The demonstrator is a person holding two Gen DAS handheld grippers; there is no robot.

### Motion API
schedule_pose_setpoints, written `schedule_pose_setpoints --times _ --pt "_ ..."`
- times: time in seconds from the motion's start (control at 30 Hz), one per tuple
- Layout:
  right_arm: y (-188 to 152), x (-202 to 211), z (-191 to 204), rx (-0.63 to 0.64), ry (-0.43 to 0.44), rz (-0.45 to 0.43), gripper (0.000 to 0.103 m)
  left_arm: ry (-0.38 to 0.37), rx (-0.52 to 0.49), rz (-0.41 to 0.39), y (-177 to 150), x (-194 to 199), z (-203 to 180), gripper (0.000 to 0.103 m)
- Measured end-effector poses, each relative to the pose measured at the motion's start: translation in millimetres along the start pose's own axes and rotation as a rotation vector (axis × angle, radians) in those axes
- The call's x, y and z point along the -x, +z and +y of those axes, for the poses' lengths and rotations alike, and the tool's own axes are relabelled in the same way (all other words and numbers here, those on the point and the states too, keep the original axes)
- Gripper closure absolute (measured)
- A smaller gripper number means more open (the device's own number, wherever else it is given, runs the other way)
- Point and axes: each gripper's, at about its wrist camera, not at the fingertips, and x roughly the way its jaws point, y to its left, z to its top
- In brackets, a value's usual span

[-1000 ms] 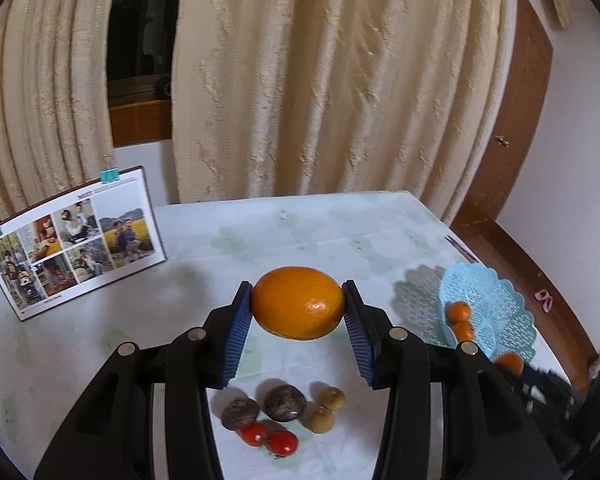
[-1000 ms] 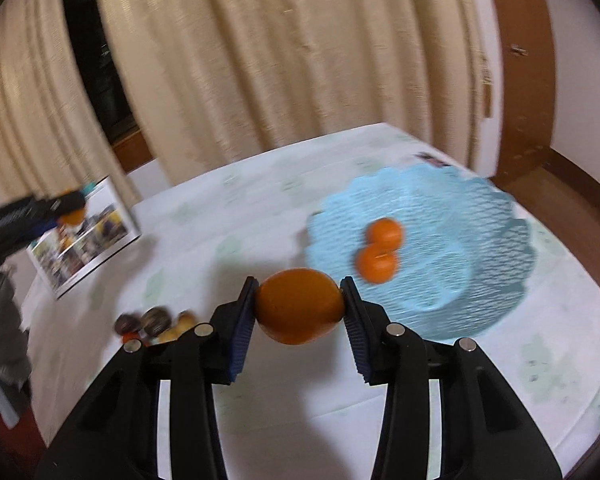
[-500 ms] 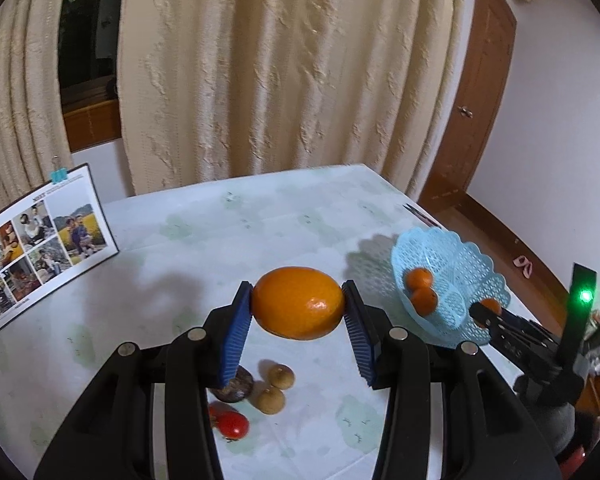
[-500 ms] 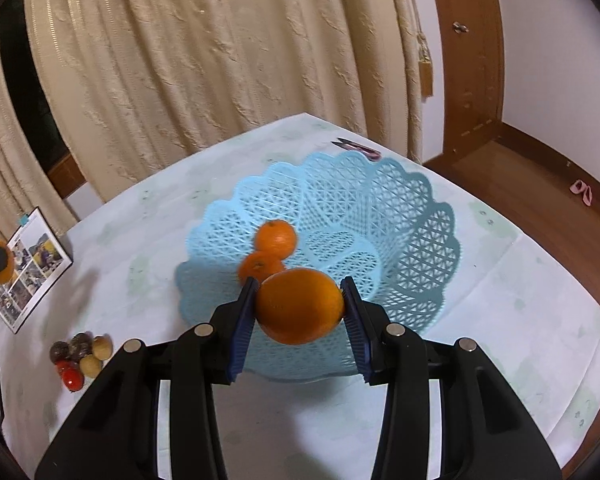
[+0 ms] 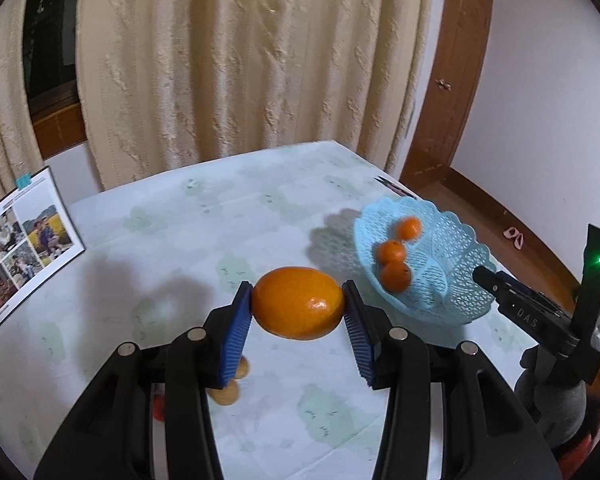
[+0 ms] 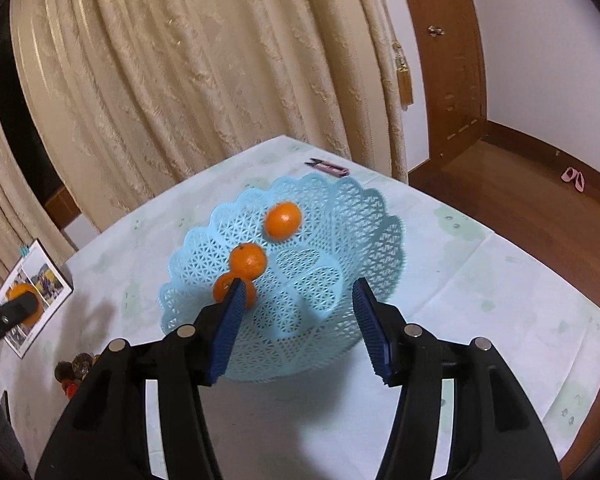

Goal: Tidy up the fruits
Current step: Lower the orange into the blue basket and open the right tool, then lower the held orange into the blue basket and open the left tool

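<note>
Orange clamped tight: my left gripper grips a big orange above the tablecloth; three small oranges sit in the blue basket (lattice plastic); my right gripper hangs over it, jaws apart, nothing between them.

Three oranges in blue basket; fourth orange held aloft

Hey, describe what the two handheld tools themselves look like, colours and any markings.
Both match: the left tool and right tool have glossy black plastic arms with silver round pivot bolts, ending in blue ribbed finger pads. From the left wrist view, the right tool's black body shows pale "DAS" lettering and a green indicator light. No cables or sleeves are visible.
</note>
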Motion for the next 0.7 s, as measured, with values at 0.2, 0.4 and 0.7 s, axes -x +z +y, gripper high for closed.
schedule_pose_setpoints --times 0.2,0.4,0.7 --pt "-1.6 15.4 -18.0 -0.036 -0.013 -0.045 0.04 -0.043 -0.041 0.023 2.0 -17.9 -33.4 0.057" --pt "-2.1 26.4 -32.5 -0.054 -0.019 -0.076 0.038 -0.111 -0.058 0.067 3.3 -47.4 -67.9 0.057" --pt "-4.8 29.9 -50.5 -0.091 -0.018 -0.077 0.038 -0.158 -0.095 0.117 3.9 -85.1 -110.5 0.057"
